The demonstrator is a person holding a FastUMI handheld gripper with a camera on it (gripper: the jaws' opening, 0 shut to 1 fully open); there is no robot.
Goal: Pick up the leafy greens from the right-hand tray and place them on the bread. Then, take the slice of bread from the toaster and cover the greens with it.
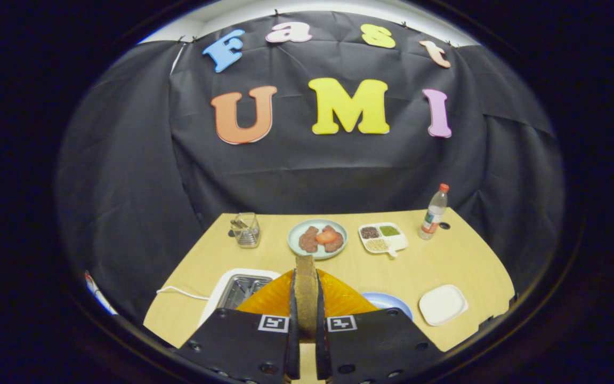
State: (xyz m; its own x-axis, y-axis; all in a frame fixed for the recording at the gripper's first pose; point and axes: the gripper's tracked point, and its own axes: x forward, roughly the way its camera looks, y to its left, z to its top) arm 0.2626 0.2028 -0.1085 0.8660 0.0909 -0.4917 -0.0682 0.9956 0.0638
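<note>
— Between the fingers, what was there?

— A slice of bread (306,290), upright on edge — the tool (307,325) was closed on it, both fingers pressing its faces.

— And around it?

— Just behind it an orange, glossy sheet (339,298) spread out; the toaster (237,290) sat to its left, a blue plate (389,303) to its right, a white square lid (443,304) further right.

— Farther out on the bench (461,261)?

— A round plate (317,238) of meat slices with something orange on top, a divided tray (383,237) holding greens (389,230), a bottle (434,212) — and a clear cup (246,230) at far left.
</note>
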